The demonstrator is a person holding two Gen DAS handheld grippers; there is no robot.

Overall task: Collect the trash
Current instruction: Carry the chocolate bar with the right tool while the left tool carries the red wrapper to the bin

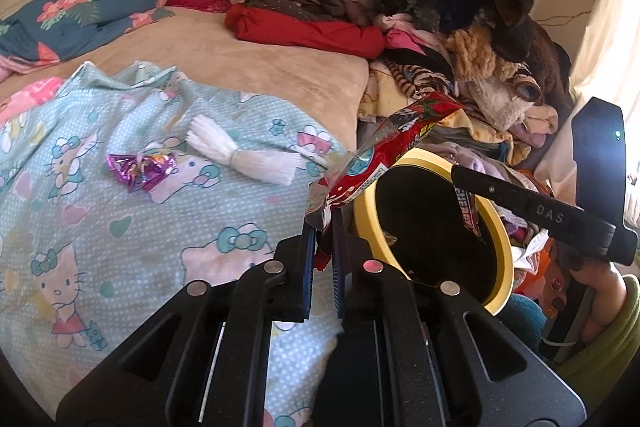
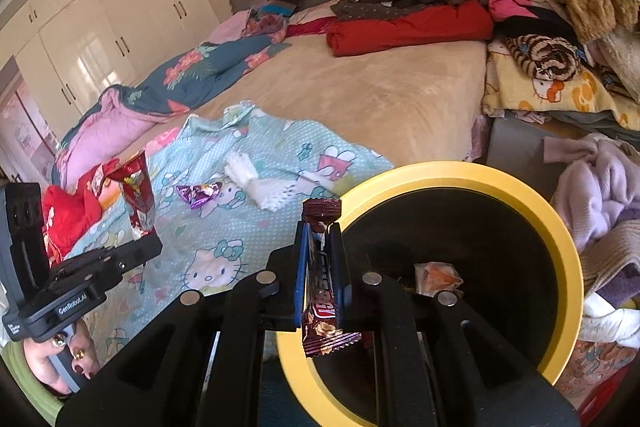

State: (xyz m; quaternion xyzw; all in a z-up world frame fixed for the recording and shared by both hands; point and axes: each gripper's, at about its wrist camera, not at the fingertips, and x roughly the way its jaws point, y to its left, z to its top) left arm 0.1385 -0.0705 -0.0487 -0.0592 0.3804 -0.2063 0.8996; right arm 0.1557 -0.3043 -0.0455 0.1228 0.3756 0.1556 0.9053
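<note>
right claw (image 2: pixel 320 255) clamped on brown chocolate-bar wrapper (image 2: pixel 322 283), "ENERGY" partly legible, over yellow-rimmed bin (image 2: pixel 560 247) | left claw (image 1: pixel 324 239) pinching red snack wrapper (image 1: pixel 384 147) near bin rim | purple candy wrapper (image 1: pixel 142 167) farther off on Hello Kitty sheet (image 1: pixel 120 227)

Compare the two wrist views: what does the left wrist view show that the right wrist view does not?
Left only: a brown plush toy on the clothes pile.
Right only: a cream wardrobe and an orange wrapper inside the bin.
Both: the yellow-rimmed bin, purple candy wrapper, white tassel and red wrapper.
</note>
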